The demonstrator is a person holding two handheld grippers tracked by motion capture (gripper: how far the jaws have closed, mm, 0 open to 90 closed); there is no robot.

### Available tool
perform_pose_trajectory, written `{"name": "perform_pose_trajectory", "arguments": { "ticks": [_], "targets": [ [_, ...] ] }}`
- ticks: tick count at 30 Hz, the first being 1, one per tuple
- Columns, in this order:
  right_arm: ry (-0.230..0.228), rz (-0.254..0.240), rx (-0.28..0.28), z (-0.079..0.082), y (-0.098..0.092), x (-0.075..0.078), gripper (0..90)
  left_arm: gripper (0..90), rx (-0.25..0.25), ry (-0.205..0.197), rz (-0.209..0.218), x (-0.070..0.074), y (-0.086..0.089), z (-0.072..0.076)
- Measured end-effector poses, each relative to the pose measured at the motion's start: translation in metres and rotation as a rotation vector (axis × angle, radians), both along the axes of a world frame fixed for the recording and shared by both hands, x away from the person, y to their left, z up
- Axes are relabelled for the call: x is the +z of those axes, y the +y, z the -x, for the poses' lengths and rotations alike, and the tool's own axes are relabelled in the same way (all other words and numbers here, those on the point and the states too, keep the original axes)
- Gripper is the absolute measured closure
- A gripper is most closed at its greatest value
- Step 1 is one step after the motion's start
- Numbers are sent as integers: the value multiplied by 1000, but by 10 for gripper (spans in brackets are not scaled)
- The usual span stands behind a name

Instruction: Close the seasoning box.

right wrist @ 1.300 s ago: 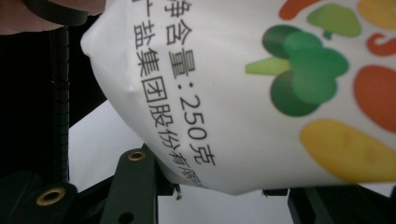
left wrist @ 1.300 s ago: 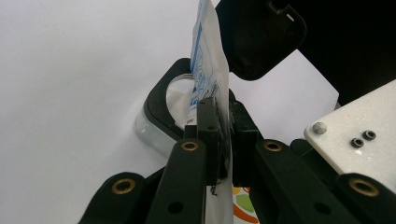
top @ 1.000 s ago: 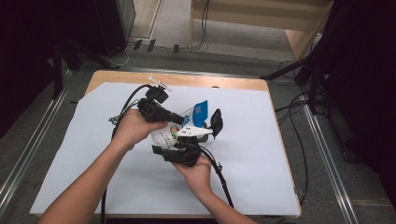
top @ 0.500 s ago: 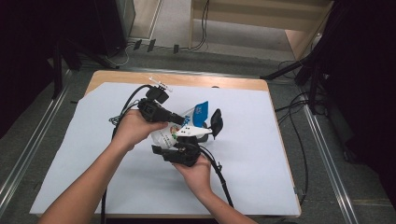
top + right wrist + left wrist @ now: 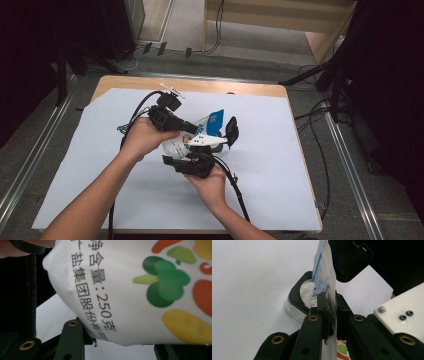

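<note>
A white pouch (image 5: 176, 145) with a blue top and printed vegetables is held above the table between both grippers. My left gripper (image 5: 195, 128) comes in from the left and is shut on the pouch's thin upper edge (image 5: 325, 287); in the left gripper view its jaws (image 5: 329, 312) pinch the film flat. My right gripper (image 5: 194, 159) is below, shut on the pouch's full body (image 5: 140, 290), which bulges between its jaws (image 5: 122, 345). Just beyond the pouch stands a clear box with a black rim (image 5: 298, 293), its black lid (image 5: 231, 130) raised open.
White paper (image 5: 90, 175) covers most of the wooden table (image 5: 115, 82). Cables trail from both grippers across the paper. Metal rails (image 5: 30, 160) run along both sides of the table, and cables lie on the floor at the right.
</note>
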State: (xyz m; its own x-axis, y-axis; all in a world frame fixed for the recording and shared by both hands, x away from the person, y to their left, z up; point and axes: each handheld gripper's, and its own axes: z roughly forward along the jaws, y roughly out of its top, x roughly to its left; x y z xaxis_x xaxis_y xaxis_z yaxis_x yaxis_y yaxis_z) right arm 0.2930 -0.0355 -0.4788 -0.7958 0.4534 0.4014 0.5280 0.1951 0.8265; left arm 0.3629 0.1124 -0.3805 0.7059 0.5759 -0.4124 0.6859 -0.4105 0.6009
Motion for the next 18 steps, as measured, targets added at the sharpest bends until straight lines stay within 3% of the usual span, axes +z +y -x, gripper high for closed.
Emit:
{"name": "perform_pose_trajectory", "arguments": {
  "ticks": [18],
  "targets": [
    [-7,2,2,0,0,0,592,859,-6,-3,0,0,0,1]
  ]
}}
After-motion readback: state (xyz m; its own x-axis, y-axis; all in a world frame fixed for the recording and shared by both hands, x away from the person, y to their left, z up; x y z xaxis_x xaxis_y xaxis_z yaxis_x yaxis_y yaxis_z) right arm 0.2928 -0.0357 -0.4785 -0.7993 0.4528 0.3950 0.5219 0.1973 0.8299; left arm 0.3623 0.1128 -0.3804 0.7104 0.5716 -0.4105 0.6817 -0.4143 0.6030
